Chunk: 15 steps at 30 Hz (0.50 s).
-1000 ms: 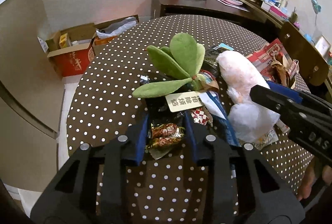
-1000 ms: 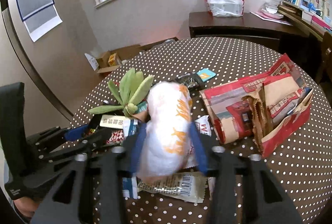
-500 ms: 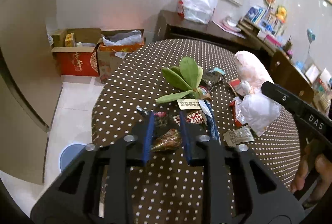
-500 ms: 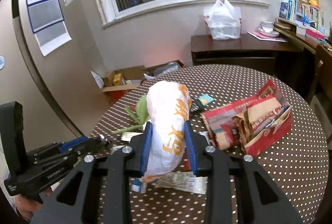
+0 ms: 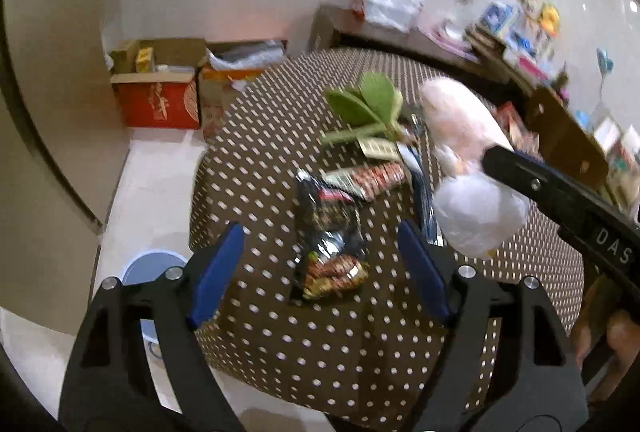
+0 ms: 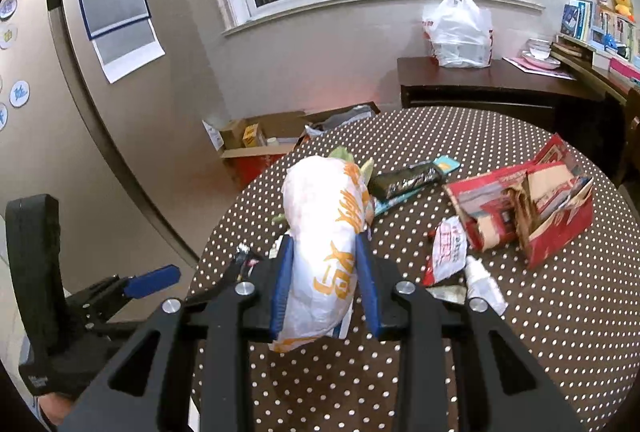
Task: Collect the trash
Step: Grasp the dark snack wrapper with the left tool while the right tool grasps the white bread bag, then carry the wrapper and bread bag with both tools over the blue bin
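Observation:
My right gripper is shut on a white plastic bag with orange print and holds it above the polka-dot table; the bag also shows in the left wrist view. My left gripper is open, its blue pads wide apart above a dark snack wrapper that lies on the table near its front edge. More wrappers lie beyond it. A torn red paper bag, a red-white wrapper and a small white bottle lie at the right.
A green plush plant sits mid-table. Cardboard boxes stand on the floor by the wall. A blue bin stands on the floor left of the table. A dark sideboard carries a white bag.
My left gripper has opened and let go of the snack wrapper, which now lies on the table. Both grippers have risen and pulled back; the right still holds the bag.

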Tool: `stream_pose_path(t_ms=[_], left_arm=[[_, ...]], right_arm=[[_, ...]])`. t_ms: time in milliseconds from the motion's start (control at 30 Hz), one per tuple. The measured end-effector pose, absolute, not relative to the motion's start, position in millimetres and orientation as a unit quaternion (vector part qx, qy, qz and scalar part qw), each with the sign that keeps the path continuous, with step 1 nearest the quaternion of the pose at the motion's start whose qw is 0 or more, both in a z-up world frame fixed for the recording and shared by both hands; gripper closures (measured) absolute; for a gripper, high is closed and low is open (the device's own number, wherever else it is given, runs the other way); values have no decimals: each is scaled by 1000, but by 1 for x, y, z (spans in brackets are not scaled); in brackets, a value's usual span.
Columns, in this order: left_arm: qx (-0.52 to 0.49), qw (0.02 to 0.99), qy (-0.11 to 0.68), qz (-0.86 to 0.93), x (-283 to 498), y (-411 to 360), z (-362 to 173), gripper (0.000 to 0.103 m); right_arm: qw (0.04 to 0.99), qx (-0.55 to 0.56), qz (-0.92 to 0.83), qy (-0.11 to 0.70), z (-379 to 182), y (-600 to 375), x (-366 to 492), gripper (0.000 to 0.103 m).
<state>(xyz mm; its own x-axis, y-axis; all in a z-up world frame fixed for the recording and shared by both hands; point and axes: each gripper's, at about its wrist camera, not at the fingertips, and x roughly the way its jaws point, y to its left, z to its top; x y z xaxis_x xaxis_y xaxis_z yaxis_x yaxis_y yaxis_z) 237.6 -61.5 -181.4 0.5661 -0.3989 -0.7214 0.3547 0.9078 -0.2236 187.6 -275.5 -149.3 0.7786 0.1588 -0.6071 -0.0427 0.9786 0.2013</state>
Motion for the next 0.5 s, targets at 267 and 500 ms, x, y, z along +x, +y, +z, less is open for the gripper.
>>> stream_pose_path(t_ms=[267, 500], left_arm=[[27, 874, 442, -201, 246, -87, -203, 60], [-22, 884, 423, -198, 245, -63, -195, 81]], right_arm=[[938, 81, 53, 332, -153, -271, 188, 72], [939, 76, 66, 330, -150, -258, 192, 72]])
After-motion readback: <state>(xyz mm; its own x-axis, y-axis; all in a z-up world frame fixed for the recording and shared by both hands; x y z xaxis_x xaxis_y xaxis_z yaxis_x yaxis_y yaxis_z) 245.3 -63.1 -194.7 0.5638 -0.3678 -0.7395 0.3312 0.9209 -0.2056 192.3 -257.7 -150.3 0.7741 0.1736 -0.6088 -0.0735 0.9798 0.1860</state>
